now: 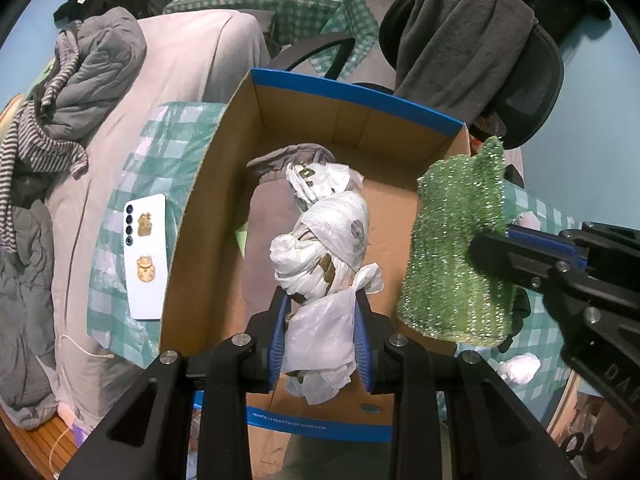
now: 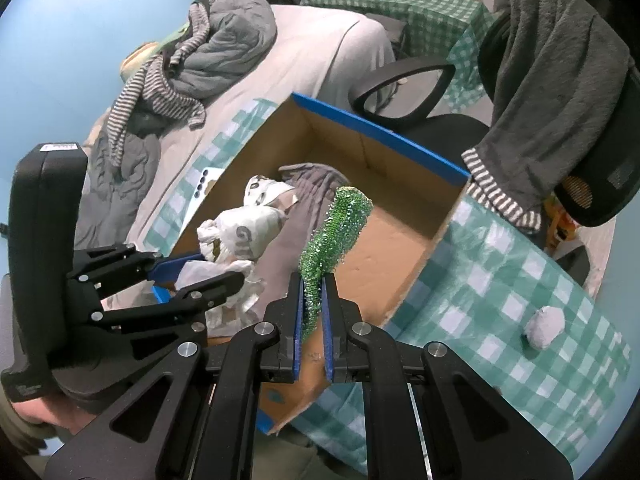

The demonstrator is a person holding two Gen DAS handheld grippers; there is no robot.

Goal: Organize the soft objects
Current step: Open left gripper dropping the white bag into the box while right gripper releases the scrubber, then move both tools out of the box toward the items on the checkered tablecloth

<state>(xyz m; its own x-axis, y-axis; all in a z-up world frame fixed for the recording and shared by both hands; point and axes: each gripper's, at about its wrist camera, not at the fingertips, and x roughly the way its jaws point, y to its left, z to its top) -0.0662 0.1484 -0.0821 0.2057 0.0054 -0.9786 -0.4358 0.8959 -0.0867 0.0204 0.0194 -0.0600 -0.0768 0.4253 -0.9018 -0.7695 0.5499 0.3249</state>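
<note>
An open cardboard box with a blue rim stands on a green checked cloth. Inside it lies a grey garment. My left gripper is shut on a knotted white plastic bag bundle, held low inside the box over the grey garment. My right gripper is shut on a glittery green scouring cloth, which hangs over the box's right half. In the left wrist view the green cloth and right gripper sit just right of the bag. The left gripper and bag show left in the right wrist view.
A white phone lies left of the box. Piled grey and striped clothes cover the bed. An office chair draped with a grey towel stands behind the box. A small white wad rests on the checked cloth, right of the box.
</note>
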